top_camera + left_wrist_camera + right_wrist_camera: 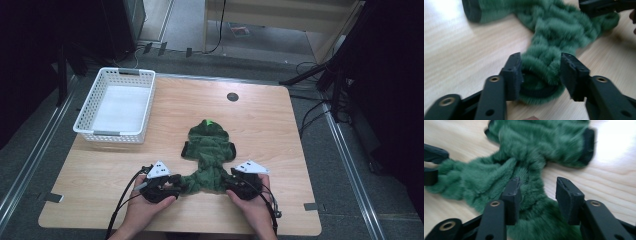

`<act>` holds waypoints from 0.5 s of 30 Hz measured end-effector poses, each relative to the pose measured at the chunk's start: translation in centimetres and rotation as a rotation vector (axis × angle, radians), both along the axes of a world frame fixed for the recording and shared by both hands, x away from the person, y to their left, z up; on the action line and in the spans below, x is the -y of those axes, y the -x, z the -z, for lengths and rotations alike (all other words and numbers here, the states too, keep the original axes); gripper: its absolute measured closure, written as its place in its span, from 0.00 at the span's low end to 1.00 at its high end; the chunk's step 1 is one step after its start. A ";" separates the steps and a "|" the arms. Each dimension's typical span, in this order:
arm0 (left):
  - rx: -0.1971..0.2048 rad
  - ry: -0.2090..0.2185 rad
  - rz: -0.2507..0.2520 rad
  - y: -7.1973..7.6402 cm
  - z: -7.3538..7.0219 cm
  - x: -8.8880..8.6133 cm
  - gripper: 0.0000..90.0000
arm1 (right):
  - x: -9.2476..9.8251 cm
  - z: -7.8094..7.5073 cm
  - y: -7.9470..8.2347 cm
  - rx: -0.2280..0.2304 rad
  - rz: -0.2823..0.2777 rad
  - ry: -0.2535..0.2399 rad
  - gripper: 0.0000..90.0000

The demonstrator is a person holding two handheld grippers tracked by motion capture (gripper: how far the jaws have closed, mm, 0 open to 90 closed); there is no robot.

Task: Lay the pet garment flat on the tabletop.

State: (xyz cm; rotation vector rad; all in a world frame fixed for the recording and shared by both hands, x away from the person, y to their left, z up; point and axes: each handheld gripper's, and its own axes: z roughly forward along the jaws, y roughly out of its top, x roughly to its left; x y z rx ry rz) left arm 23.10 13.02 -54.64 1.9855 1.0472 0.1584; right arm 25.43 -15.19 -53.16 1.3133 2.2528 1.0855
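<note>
A white basket point(116, 106) sits at the table's point(260, 125) far left. Nearer the person, the left gripper point(540, 72) has its jaws spread around the dark-cuffed end of a fuzzy green garment point(210, 155) lying mid-table; the right gripper point(537, 192) straddles the garment's other end, jaws apart too

The garment point(210, 155) is shaggy green plush with smooth black cuffs. The table point(280, 130) is pale wood grain with a soft sheen. The basket point(116, 105) is white perforated plastic. Both grippers' jaws are matt black plastic with brass-coloured rivets.
</note>
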 end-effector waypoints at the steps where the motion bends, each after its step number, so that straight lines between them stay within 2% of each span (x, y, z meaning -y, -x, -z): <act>1: 0.000 -0.002 -0.003 0.0 0.0 -0.2 0.64 | -0.2 0.2 -0.1 0.004 0.004 0.020 0.68; 4: 0.010 -0.024 -0.010 -0.1 0.0 -0.8 0.66 | 0.3 0.4 -0.1 0.014 0.036 0.056 0.71; 6: 0.011 -0.023 -0.023 -0.1 0.2 -1.1 0.67 | 1.2 0.7 -0.1 0.003 0.064 0.044 0.70; 7: 0.005 -0.047 -0.035 -0.3 0.3 -1.3 0.66 | 1.6 0.9 -0.1 -0.009 0.066 0.032 0.70; 9: -0.012 -0.016 -0.043 -0.4 0.4 -1.8 0.64 | 1.8 1.1 0.1 -0.006 0.050 0.024 0.68; 11: -0.012 0.009 -0.049 -0.5 0.3 -2.2 0.59 | 1.8 0.9 0.2 0.001 0.029 0.006 0.63; 12: -0.007 0.035 -0.055 -0.5 0.0 -2.4 0.58 | 1.8 0.7 0.2 0.006 0.022 -0.010 0.60; 14: 0.016 0.084 -0.067 -0.3 -0.6 -2.5 0.57 | 1.8 -0.5 -0.3 0.043 0.021 -0.052 0.57; 15: 0.027 0.092 -0.069 -0.2 -0.7 -2.4 0.56 | 1.7 -1.1 -0.8 0.060 0.029 -0.069 0.57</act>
